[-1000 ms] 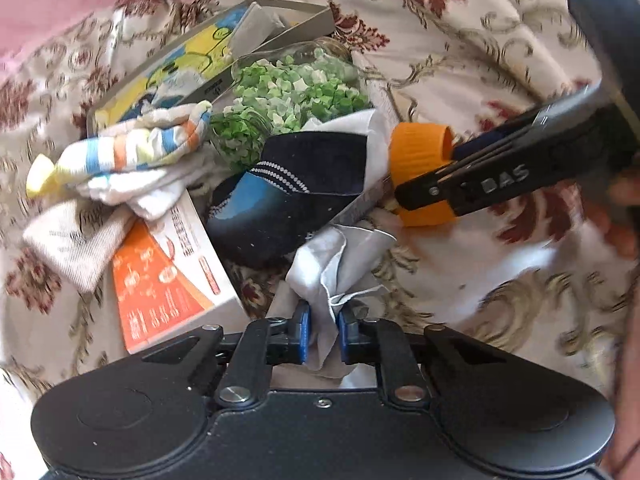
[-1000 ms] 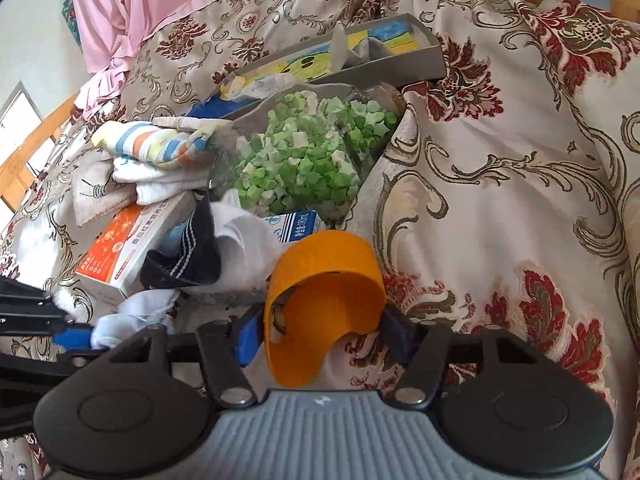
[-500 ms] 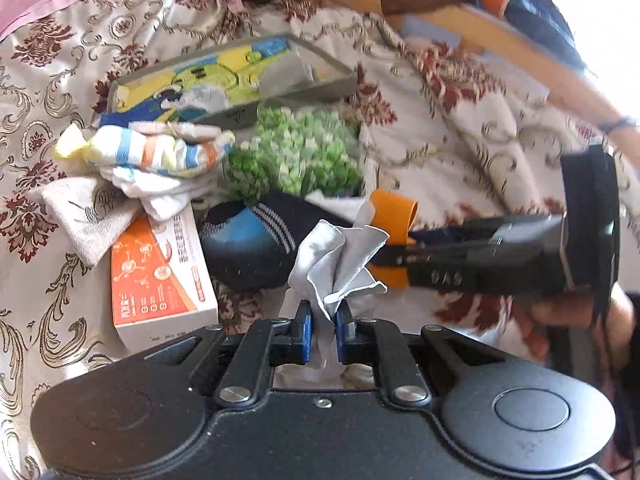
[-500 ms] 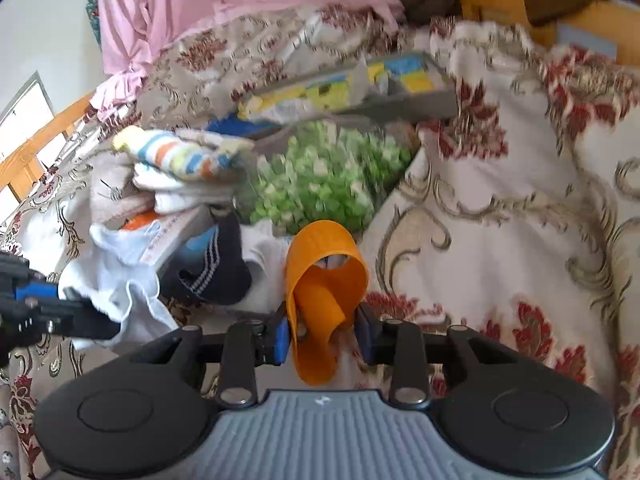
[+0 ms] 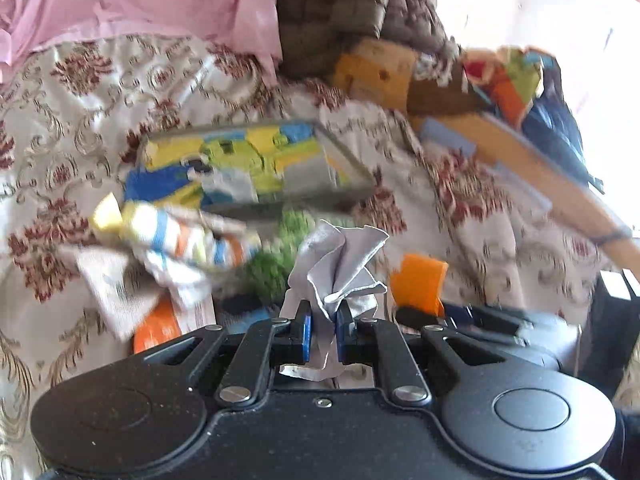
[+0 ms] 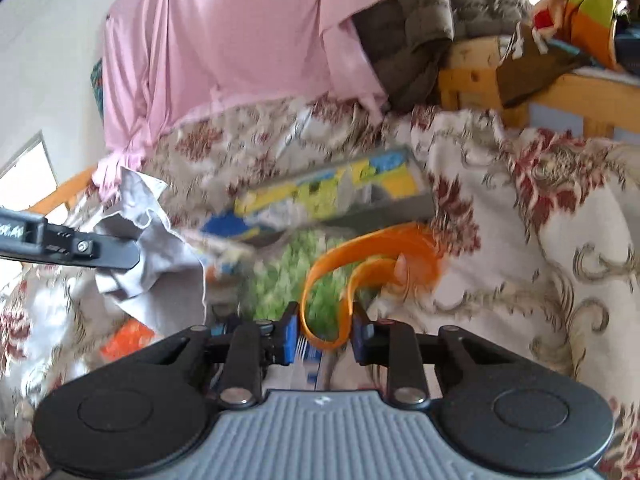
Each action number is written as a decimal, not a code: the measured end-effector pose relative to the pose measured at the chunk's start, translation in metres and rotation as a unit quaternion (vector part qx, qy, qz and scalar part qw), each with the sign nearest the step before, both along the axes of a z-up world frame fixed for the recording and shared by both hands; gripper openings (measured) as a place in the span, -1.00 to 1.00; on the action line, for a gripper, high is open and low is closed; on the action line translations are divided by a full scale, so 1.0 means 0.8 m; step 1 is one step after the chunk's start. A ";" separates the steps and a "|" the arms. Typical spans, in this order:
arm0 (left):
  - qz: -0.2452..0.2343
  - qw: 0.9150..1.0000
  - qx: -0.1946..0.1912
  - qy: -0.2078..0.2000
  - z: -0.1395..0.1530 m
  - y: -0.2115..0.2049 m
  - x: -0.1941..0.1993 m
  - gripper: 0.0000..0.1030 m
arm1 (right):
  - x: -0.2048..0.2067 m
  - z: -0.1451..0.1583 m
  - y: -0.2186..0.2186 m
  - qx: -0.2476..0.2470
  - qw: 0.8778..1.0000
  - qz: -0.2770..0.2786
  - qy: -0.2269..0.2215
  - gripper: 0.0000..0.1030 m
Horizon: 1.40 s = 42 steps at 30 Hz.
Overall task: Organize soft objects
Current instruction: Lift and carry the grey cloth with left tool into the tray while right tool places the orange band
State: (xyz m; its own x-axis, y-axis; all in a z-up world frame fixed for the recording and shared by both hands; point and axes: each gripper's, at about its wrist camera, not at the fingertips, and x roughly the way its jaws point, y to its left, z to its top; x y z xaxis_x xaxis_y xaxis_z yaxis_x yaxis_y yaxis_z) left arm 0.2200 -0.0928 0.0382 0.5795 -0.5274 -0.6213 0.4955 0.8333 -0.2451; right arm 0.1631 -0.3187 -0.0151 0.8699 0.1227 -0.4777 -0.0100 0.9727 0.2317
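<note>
We count two tongs, each clamped on one soft thing. The left tongs (image 5: 323, 330) pinch a crumpled grey cloth (image 5: 340, 260) between blue pads; the cloth fans out above the fingers and a tail of it hangs below them. The right tongs (image 6: 325, 334) have just been closing, and an orange band (image 6: 360, 268) sits squeezed between them, bent into a narrow loop that curls up and to the right.

We take the flat box (image 5: 248, 164) with the yellow, green and blue print as our landmark; there is one, lying on the flowered bedspread (image 5: 80, 120). Just below it lies one bag of green bits (image 5: 280, 256), blurred. To the box's lower left sits one striped sock (image 5: 172, 236) on a small heap of white cloths (image 5: 120, 284), and below that one orange carton (image 5: 156, 324), partly hidden by the left tongs' body. The grey cloth is held up in front of the green bag, below the box; the band is to the box's lower right. Above the box hangs one pink sheet (image 5: 140, 4), beside it a brown quilted jacket (image 5: 352, 0). To the box's right runs a wooden rail (image 5: 560, 184) with a colourful bundle (image 5: 508, 76), too blurred to name.
</note>
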 end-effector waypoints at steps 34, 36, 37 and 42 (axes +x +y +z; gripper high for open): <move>0.114 0.992 -0.032 -0.046 -0.040 -0.078 0.315 -0.72 | 0.267 -0.006 -0.022 0.007 0.999 0.025 -0.047 -0.38; 0.127 0.991 -0.034 -0.034 -0.050 -0.075 0.325 -0.72 | 0.269 -0.007 -0.025 0.013 0.999 0.022 -0.040 -0.32; 0.132 0.990 -0.034 -0.031 -0.054 -0.075 0.328 -0.72 | 0.270 -0.008 -0.028 0.019 0.999 0.019 -0.036 -0.28; 0.160 0.986 -0.036 -0.003 -0.067 -0.068 0.339 -0.66 | 0.274 -0.011 -0.038 0.040 0.999 0.014 -0.024 -0.12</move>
State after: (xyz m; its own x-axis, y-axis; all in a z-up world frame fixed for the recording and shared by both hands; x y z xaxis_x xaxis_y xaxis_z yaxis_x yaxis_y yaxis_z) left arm 0.4914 -0.1473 -0.0155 0.7269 -0.3600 -0.5848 0.2117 0.9276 -0.3078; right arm 0.3820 -0.3491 -0.0239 0.8869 0.1846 -0.4235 -0.0506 0.9500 0.3082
